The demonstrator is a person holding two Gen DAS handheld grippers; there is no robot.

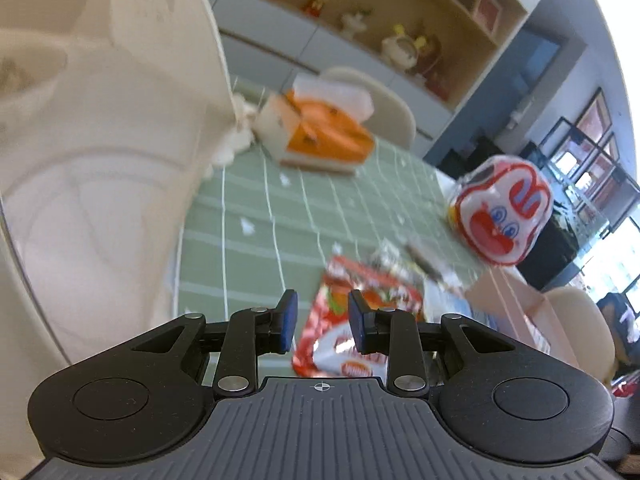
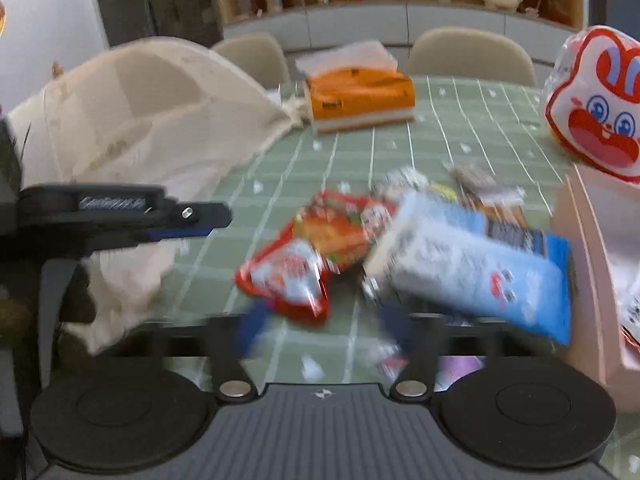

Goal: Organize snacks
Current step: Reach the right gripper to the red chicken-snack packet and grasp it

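The snacks lie in a loose heap on the green checked tablecloth (image 2: 400,140), in the middle of the right wrist view: a red packet (image 2: 308,256) to the left and a blue and white packet (image 2: 476,268) to the right, with smaller wrappers behind them. The right gripper (image 2: 320,332) is at the bottom of this view, blurred, its jaws wide apart and nothing between them. The red packet lies just ahead of the gap, a little left of its middle, and its long axis runs diagonally from lower left to upper right. In the left wrist view the left gripper (image 1: 322,320) has its jaws rather narrow; the red packet (image 1: 356,328) shows behind the gap, but the pads do not seem to press on it. The cream cloth bag (image 1: 100,160) fills the left side there. A pink box (image 2: 592,264) stands at the right edge, with a rabbit-face pouch (image 2: 592,108) above it. I judge that both grippers are near the red packet, and the right one is better prepared to take it.
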